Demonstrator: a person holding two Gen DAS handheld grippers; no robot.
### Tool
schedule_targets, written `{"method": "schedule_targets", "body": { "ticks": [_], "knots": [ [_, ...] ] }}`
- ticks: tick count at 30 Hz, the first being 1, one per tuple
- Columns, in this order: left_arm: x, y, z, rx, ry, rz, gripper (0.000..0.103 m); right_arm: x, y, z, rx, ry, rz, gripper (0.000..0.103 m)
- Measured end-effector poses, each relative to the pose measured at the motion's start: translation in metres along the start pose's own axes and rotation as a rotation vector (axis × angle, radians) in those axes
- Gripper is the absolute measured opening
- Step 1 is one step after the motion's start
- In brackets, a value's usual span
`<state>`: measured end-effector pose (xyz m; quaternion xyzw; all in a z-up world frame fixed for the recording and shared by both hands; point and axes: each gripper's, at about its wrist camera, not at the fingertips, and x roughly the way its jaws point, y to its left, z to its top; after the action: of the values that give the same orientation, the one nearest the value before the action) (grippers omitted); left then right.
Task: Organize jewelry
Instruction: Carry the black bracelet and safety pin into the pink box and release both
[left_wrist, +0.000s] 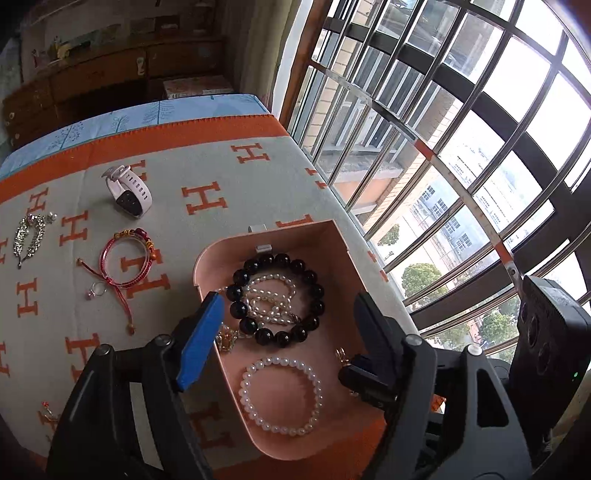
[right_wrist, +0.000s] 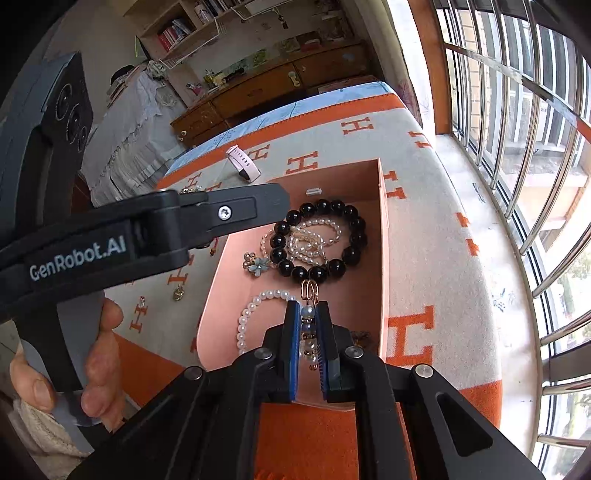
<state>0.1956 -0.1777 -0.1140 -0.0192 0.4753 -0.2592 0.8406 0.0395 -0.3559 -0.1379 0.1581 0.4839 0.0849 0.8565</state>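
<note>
Blue pads line my right gripper (right_wrist: 308, 310), and its fingers (right_wrist: 293, 332) are clenched on a beaded earring (right_wrist: 308, 325). Its long axis runs straight along the fingers, with the gold hook (right_wrist: 309, 288) poking out past the tips, away from me toward the far wall of the box, and the pearl-and-bead drop trailing back between the pads. I hold it over the near part of the pink jewelry box (right_wrist: 382, 236) on the desk (right_wrist: 443, 229).

Just left of the tips, a white pearl bracelet (right_wrist: 255, 314) lies flat on the box floor. Farther in, a black bead bracelet (right_wrist: 319, 240) rings a bunched pearl strand (right_wrist: 314, 238), with a small flower piece (right_wrist: 258, 264) just beside it on the left.

My left gripper (left_wrist: 286, 306) hovers over the same box, its fingers (left_wrist: 201, 339) spread wide and grasping nothing; the black bracelet shows between them.

Outside the box to the left, on the H-patterned cloth (left_wrist: 207, 199), a red cord bracelet (left_wrist: 127, 258) lies flat with its tail trailing toward me, a small ring (left_wrist: 96, 290) touching the cord. Farther left is a rhinestone piece (left_wrist: 31, 234), long axis running near to far. Farthest lies a white smartwatch (left_wrist: 127, 190) on its side.
</note>
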Motion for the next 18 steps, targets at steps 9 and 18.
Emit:
{"method": "schedule_targets", "body": {
  "ticks": [9, 18],
  "knots": [
    [-0.022, 0.034, -0.029, -0.046, 0.015, 0.013, 0.078, 0.012, 0.010, -0.002, -0.008, -0.014, -0.010, 0.036],
    [-0.046, 0.055, -0.053, -0.075, -0.007, 0.055, 0.078, 0.025, 0.029, -0.006, -0.019, 0.036, -0.006, 0.036]
  ]
}}
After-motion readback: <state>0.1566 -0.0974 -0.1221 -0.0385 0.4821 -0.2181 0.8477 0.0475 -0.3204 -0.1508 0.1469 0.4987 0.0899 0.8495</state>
